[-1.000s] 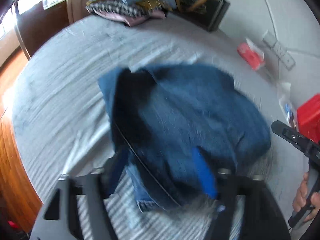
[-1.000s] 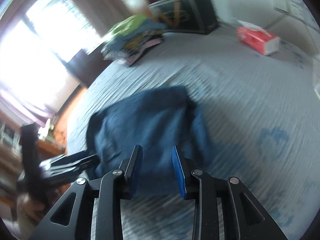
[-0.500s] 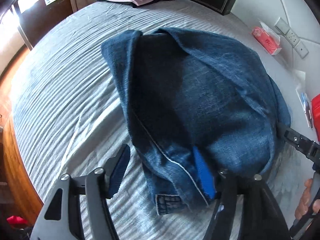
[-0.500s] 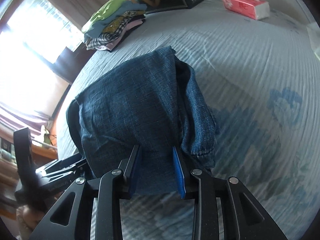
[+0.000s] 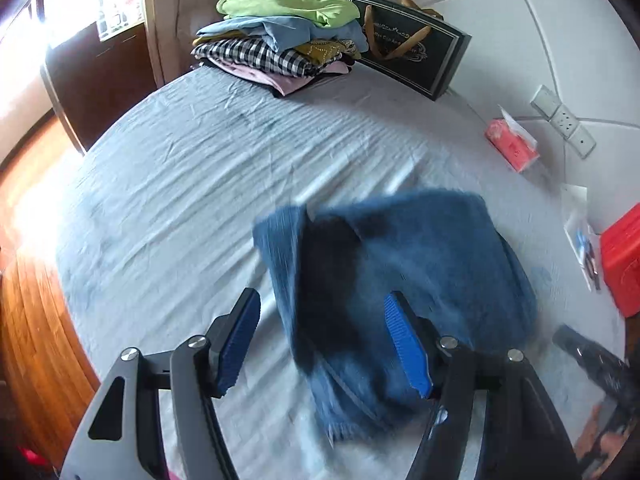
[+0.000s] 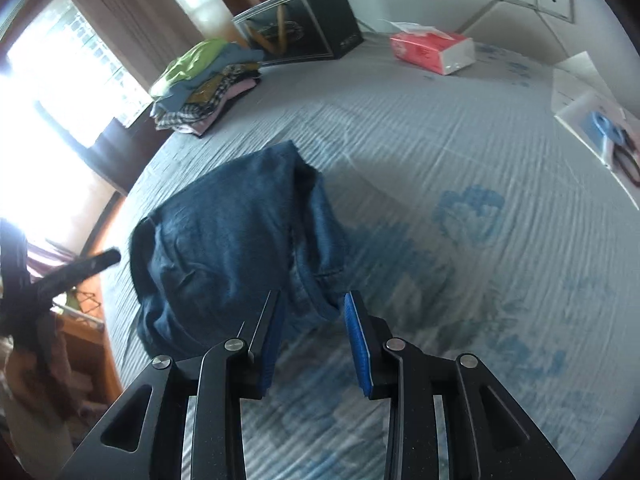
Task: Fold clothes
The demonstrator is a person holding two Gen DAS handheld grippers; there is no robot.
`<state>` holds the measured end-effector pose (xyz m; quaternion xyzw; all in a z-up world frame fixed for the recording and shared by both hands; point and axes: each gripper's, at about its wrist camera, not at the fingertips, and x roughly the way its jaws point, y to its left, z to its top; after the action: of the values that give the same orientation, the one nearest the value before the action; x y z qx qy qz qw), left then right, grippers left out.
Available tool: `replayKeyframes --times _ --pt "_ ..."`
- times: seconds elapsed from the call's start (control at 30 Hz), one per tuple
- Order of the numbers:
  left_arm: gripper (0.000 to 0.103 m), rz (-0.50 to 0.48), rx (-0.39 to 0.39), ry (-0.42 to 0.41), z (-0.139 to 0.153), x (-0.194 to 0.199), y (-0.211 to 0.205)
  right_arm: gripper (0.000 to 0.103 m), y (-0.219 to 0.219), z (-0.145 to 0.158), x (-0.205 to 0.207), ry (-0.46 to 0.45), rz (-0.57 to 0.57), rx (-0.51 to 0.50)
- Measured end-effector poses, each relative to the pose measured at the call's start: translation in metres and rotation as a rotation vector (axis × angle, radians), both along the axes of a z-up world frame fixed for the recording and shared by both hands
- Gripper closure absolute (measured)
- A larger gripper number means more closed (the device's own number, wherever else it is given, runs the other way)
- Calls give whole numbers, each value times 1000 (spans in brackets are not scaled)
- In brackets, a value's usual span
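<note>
On the bed (image 5: 180,180), the jeans (image 5: 420,260) lie folded, from centre toward 4 o'clock in the left wrist view.

1. Left gripper (image 5: 324,340): jaws wide, holding nothing, above the 7 o'clock corner.
2. Right gripper (image 6: 316,340): jaws narrow, apparently pinching the near hem.

Hazard: with only one corner held, dragging may pull the top layer off and open the fold. The pinch is shallow, so the hem may slip out.

The left wrist view blurs the denim but shows its dark inner layer. Only the right wrist view shows the hem between the pads.
</note>
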<state>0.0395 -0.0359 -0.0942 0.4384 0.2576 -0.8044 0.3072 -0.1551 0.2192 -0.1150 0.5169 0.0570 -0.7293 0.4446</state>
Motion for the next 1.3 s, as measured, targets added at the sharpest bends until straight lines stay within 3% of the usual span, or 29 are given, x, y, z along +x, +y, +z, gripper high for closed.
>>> replayKeyframes --times 0.1,0.2,0.27,0.33,0.37,0.43,0.57,0.6,0.67,0.77,0.87,1.1,1.17,1.3 --pt "38 -17 15 -6 -15 -20 -28 71 -8 0 -1 -14 -45 -19" --pt "38 -63 55 -97 -44 -31 -50 71 -23 -3 -3 -23 -115 -18" --pt "34 -103 84 -119 -60 -32 -55 71 -36 -17 -8 -55 -163 38" --pt "20 -130 74 -127 -65 -33 -58 71 -45 -31 -10 -68 -194 133" --pt "18 -138 64 -138 -65 -34 -59 69 -47 -37 -10 -75 -209 168" --pt "18 -140 115 -128 -60 -28 -65 67 -46 -33 -7 -61 -234 172" --pt "18 -152 138 -52 -38 -1 -53 38 -45 -8 9 87 -177 215" --pt "18 -165 120 -42 -32 5 -45 18 -44 -4 12 113 -157 216" --pt "18 -196 86 -49 -33 12 -31 5 -43 2 16 146 -123 214" --pt "18 -186 98 -60 -49 14 -24 7 -39 -3 9 122 -135 186" --pt "22 -179 126 -58 -63 10 -21 34 -41 -9 4 90 -150 177" --pt "22 -198 113 -75 -73 -3 -19 34 -56 -40 -6 -11 -136 163" --pt "22 -208 123 -81 -79 -9 -20 33 -52 -53 -14 -107 -173 130" --pt "21 -225 98 -91 -78 -13 -20 33 -55 -54 -15 -96 -170 145"
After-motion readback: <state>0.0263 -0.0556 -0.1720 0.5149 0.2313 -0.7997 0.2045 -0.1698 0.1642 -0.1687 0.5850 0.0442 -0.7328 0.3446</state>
